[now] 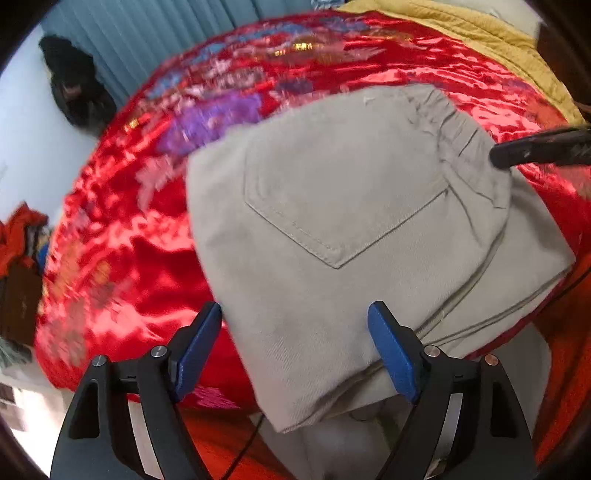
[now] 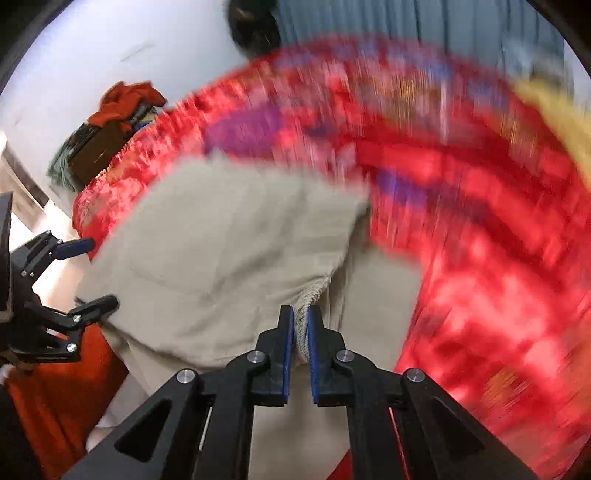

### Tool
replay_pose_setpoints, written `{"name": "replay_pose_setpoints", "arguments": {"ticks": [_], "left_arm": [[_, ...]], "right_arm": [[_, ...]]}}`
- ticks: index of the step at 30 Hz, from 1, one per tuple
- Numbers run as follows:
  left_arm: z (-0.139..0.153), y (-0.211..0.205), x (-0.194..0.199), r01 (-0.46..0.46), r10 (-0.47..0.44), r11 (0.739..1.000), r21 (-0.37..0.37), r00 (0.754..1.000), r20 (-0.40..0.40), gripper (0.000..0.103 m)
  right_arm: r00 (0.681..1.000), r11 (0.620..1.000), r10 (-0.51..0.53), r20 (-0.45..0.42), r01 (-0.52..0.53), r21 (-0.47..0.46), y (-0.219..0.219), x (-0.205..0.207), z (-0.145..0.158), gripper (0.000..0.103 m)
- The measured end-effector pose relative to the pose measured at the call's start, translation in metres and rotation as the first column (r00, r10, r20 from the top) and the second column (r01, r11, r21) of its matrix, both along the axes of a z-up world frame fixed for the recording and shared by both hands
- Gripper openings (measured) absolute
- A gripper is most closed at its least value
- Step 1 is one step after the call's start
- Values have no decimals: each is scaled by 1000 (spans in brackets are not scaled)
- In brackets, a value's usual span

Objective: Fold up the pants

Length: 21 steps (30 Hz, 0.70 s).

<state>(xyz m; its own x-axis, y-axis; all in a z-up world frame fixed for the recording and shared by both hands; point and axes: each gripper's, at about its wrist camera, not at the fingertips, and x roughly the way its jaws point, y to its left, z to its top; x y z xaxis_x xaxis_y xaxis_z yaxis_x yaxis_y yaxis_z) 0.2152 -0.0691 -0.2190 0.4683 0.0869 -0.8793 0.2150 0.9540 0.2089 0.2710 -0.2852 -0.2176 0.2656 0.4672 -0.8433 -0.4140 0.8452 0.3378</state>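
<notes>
In the left wrist view, a dark brown box (image 1: 20, 295) heaped with orange cloth (image 1: 18, 236) is cut off by the left edge, and its contents cannot be made out. A black shape (image 1: 75, 85) against the pale wall is too blurred to be identified. A red satin bedspread (image 1: 122, 229) with embroidered patches is spread across most of the frame. The left gripper (image 1: 295, 349) is held wide open, its blue pads well apart and nothing between them; the near edge of the pants is framed by them but not pinched. The beige pants (image 1: 332, 229) are laid folded on the bedspread, back pocket upward, with their near corner overhanging the bed edge and the lower layers hidden beneath the top one. At the right edge only a black fingertip of the right gripper (image 1: 535, 149) is seen at the gathered waistband; the rest is cut off. A mustard-yellow cover (image 1: 480, 33) lies along the far side.

In the right wrist view, heavy motion blur is present. The left gripper (image 2: 86, 273) is seen at the left edge, open, partly cropped. The pants (image 2: 221, 243) fill the middle. The right gripper (image 2: 300, 325) is closed on the bunched waistband, a narrow gap between the pads being filled by cloth. The bedspread (image 2: 480, 240) at the right is smeared beyond detail.
</notes>
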Motion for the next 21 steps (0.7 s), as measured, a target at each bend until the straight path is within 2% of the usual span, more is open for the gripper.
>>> {"name": "replay_pose_setpoints", "arguments": {"ticks": [1,3,4,6,11,14,17,19,21], "left_arm": [[1,1,0,-5,5,1000,-13,1000,3,83],[2,2,0,-4,4,1000,-26,1000,-2,83],[1,3,0,-4,4,1000,-30,1000,-3,83],[0,4,2,-8,7,999,-36,1000,-4,83],[-2,1,1,-8,8,1000,-25,1000,1,83],[-2,2,1,-7,6,1000,-22,1000,-7,83],[-4,3,1,-6,6,1000,-21,1000,-9,83],[-5,2,0,-6,6,1000,-19,1000,-3,84],[-6,2,0,-9,9,1000,-22,1000,-1,84]], "right_arm": [[999,996,-40,-30,42,74,-14,1,0,20],[991,978,-119,-66,129,162,-40,5,4,40],[987,969,-141,-76,153,192,-51,6,6,40],[985,958,-105,-136,136,251,-61,12,5,40],[991,989,66,-117,-49,137,-34,16,-4,40],[979,980,156,-131,-136,147,-16,18,-10,40],[966,970,234,-114,-222,103,-11,12,-3,39],[957,963,258,-134,-244,110,-11,15,1,34],[948,962,265,-175,-249,109,-8,21,-3,34]]}}
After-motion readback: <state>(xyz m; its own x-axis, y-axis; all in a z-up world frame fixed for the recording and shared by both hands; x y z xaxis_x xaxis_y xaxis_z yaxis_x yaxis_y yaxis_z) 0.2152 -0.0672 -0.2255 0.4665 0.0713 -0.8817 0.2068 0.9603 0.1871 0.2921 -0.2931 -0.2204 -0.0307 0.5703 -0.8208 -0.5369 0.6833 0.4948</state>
